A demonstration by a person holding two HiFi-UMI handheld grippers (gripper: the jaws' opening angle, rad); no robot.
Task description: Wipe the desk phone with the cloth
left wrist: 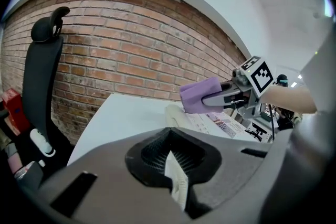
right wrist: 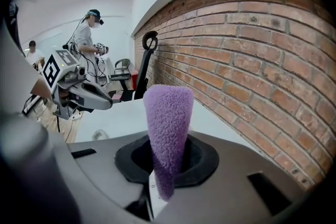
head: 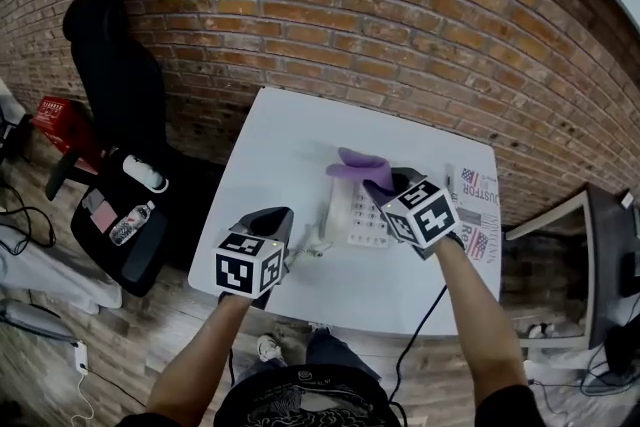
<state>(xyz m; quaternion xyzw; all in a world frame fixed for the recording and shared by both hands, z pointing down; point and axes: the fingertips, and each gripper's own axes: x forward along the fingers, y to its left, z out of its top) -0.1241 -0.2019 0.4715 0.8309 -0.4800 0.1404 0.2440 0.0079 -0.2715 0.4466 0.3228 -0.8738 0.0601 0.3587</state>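
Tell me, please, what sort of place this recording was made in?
Probably an office-style workroom or lab: a red brick wall, a white rectangular table carrying a white plastic desk phone, and a black high-backed office chair beside it.

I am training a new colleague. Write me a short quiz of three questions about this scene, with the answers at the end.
1. Which thing do the tongs of the right gripper hold?
A) a bottle
B) the purple cloth
C) a cable
2. True or false: the desk phone stands on the floor beside the white table.
3. Fill the gap: the wall behind the table is made of ____.
Key: 1 B; 2 false, the phone stands on the table; 3 brick.
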